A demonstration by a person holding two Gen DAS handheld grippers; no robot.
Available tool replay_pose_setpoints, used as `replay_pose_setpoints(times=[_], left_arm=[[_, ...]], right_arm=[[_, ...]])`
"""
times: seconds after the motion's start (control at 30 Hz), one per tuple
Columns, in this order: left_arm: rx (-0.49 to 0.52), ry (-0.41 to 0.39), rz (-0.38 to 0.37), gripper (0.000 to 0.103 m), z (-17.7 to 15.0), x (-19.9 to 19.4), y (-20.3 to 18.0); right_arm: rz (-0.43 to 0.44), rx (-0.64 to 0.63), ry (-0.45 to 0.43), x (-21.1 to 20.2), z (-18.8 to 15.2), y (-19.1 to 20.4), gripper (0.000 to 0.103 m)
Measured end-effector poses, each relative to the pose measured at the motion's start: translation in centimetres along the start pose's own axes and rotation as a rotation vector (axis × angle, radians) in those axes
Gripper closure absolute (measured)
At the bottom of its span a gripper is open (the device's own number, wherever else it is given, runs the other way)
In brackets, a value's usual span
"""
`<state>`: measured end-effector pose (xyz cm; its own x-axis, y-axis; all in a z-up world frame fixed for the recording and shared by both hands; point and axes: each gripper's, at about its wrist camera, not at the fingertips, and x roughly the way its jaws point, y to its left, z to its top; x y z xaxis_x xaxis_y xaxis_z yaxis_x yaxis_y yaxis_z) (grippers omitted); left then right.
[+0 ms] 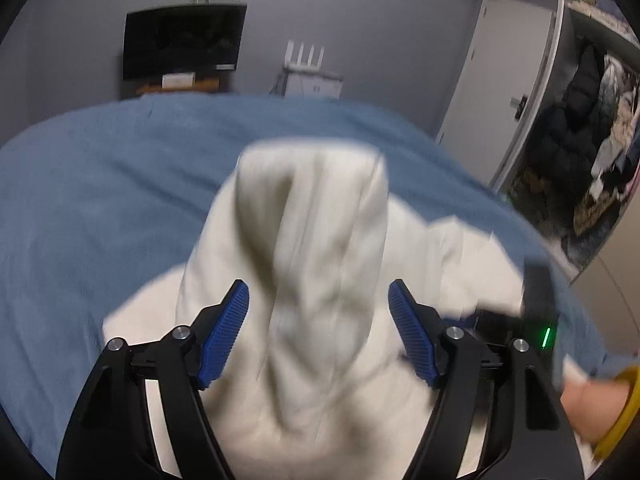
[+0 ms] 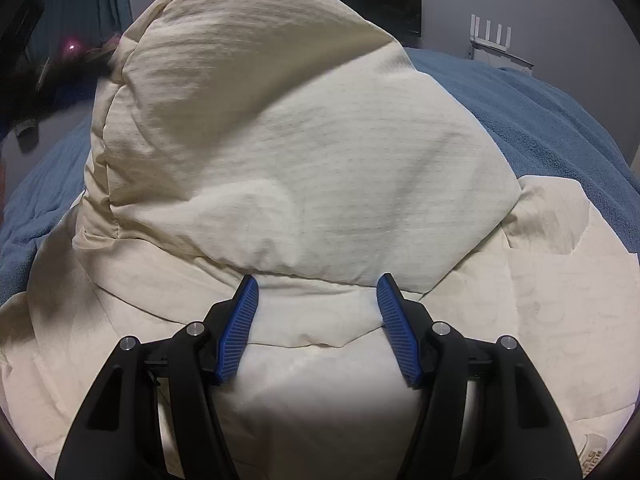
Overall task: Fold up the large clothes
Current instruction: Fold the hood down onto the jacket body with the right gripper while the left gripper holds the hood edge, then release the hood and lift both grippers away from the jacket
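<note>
A cream padded jacket [image 2: 304, 184] lies on a bed with a blue blanket [image 2: 552, 128]. In the right wrist view its bulging upper part rises just beyond my right gripper [image 2: 318, 284], which is open with both blue pads over the fabric. In the left wrist view the jacket [image 1: 312, 240] is blurred and a raised fold of it stands between the pads of my left gripper [image 1: 318, 292], which is open. The other gripper's black body [image 1: 536, 300] with a green light shows at the right, by the person's hand [image 1: 592, 404].
The blue blanket [image 1: 100, 200] covers the bed around the jacket. A dark monitor [image 1: 182, 40] and a white router [image 1: 306, 64] stand at the grey wall behind the bed. A white door [image 1: 500, 80] and an open closet of clothes [image 1: 592, 132] are at the right.
</note>
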<state>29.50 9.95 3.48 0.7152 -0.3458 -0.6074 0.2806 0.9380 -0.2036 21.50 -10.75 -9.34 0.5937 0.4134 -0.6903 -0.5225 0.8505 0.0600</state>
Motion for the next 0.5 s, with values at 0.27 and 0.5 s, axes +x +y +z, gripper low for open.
replay_pose_setpoints(times=[0.27, 0.5], left_arm=[[-0.16, 0.036, 0.175, 0.094, -0.8, 3.7, 4.4], [-0.167, 0.202, 0.228, 0.09, -5.1, 7.5, 8.0]], right_arm=[[0.004, -0.002, -0.009, 0.2, -0.4, -0.4, 0.044], [0.017, -0.007, -0.003, 0.8, -0.4, -0.1, 0.044]])
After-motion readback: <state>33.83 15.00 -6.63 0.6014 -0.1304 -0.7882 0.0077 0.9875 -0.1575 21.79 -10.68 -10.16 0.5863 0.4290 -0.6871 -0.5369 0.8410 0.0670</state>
